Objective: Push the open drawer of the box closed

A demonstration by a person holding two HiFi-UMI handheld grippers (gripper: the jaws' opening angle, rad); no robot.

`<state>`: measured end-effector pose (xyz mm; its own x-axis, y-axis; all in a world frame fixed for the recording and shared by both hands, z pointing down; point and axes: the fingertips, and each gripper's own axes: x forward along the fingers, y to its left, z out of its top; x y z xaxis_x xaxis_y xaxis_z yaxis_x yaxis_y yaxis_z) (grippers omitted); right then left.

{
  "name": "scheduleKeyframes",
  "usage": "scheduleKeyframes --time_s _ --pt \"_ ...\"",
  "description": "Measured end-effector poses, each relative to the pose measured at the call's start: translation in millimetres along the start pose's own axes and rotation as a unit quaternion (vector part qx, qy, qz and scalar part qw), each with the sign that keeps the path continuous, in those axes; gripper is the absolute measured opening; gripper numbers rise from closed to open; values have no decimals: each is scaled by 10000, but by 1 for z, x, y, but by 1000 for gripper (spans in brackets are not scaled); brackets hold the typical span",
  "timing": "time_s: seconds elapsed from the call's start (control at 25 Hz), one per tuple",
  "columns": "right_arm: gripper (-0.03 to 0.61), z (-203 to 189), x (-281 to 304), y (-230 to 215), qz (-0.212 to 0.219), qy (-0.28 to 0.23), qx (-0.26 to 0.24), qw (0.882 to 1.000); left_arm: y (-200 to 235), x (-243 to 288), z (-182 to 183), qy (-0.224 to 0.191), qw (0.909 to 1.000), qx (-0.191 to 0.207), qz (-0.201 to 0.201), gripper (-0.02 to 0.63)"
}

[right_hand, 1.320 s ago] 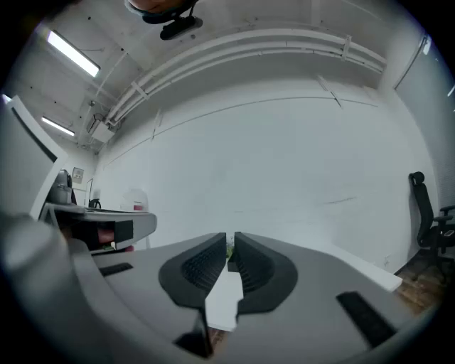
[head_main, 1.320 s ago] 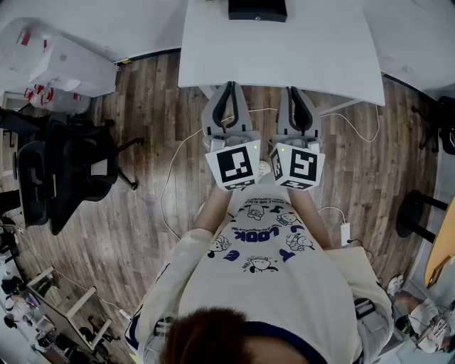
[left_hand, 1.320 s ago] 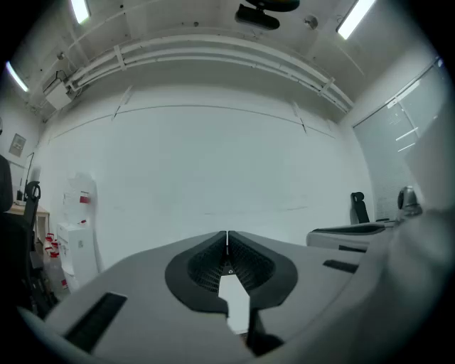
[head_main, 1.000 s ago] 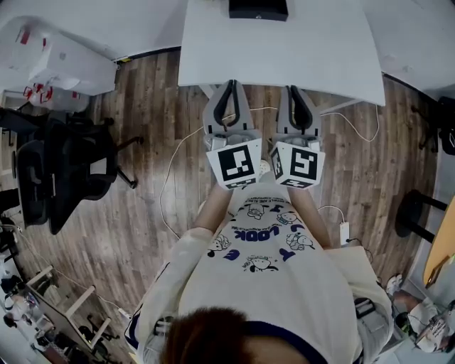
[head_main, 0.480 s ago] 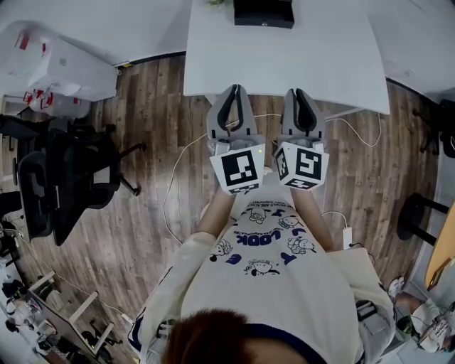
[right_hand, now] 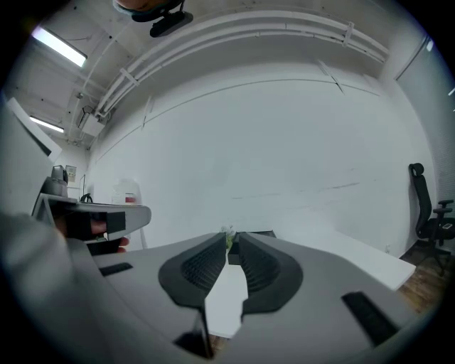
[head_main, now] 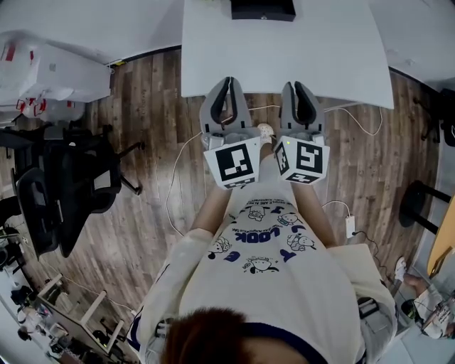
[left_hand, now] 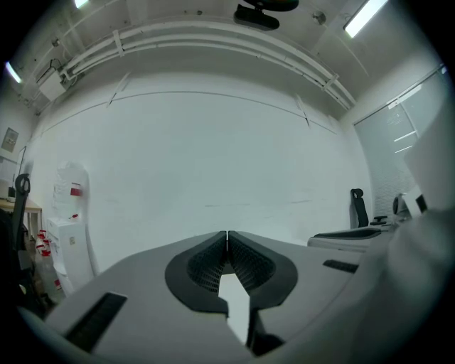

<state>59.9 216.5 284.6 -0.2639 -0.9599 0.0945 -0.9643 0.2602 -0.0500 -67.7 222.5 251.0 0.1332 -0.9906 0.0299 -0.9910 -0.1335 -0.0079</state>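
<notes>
Hovering short of the black box (head_main: 262,8) at top centre.
Grey left gripper (head_main: 227,82) and right gripper (head_main: 299,85) sit closed, empty; drawer position unreadable.

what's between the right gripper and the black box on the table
Only bare white tabletop. In the head view, nothing lies between the right gripper and the black box at the table's far edge.

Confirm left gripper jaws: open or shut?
Shut. In the left gripper view the left gripper has its jaw tips pressed together, with nothing between them.
</notes>
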Motion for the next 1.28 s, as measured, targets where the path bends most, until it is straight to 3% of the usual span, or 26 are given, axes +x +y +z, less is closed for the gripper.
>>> scheduleKeyframes --time_s 0.52,1.28 --pt "52 -6 82 -34 52 172 -57 9998 -2 86 -13 186 9997 37 128 18" --pt "52 -15 218 -81 584 550 164 9966 -8 225 -35 564 9976 60 407 18"
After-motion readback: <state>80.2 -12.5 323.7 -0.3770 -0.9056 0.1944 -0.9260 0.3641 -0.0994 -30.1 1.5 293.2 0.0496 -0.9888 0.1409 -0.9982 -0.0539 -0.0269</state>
